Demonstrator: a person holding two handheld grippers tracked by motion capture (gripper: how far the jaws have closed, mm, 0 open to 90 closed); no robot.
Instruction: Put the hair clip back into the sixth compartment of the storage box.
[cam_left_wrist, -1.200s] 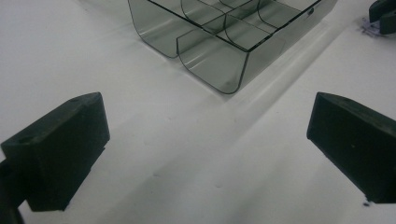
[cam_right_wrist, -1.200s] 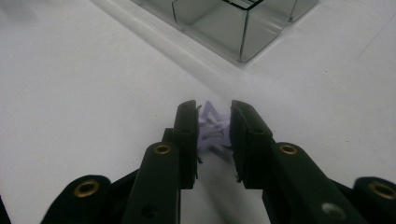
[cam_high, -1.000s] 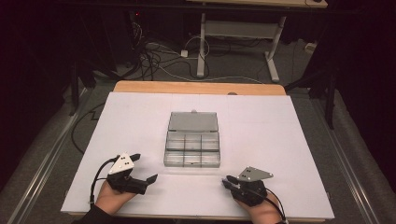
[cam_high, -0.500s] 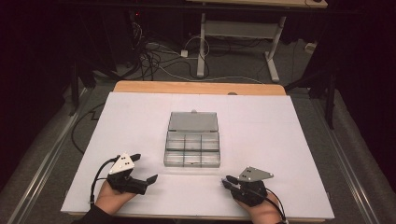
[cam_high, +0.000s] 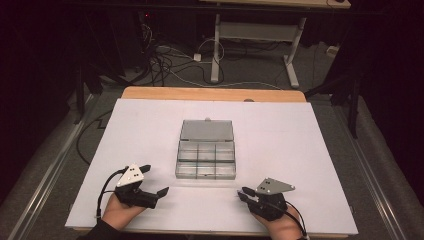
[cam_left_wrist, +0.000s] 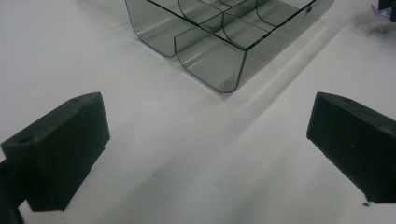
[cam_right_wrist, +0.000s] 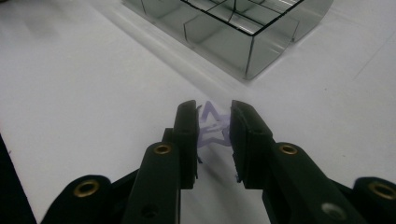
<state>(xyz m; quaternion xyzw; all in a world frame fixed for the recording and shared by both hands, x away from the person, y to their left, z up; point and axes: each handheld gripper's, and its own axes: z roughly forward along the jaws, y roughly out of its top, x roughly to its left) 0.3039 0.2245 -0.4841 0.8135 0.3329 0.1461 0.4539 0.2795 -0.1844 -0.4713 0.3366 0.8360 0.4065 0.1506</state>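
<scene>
Star (cam_right_wrist: 214, 125) – small, pale purple, thin plastic, likely light and brittle | we hold it by opposite points in our right gripper (cam_right_wrist: 212, 135), near the desk's front edge, short of the box (cam_high: 206, 156) | left gripper (cam_left_wrist: 205, 154) gapes, empty

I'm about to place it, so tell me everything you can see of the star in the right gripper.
The star is small, pale lilac, translucent plastic by the look, with an open outline. It stands on edge between the right gripper pads, which press its two sides, just above the white table, short of the compartment box.
</scene>
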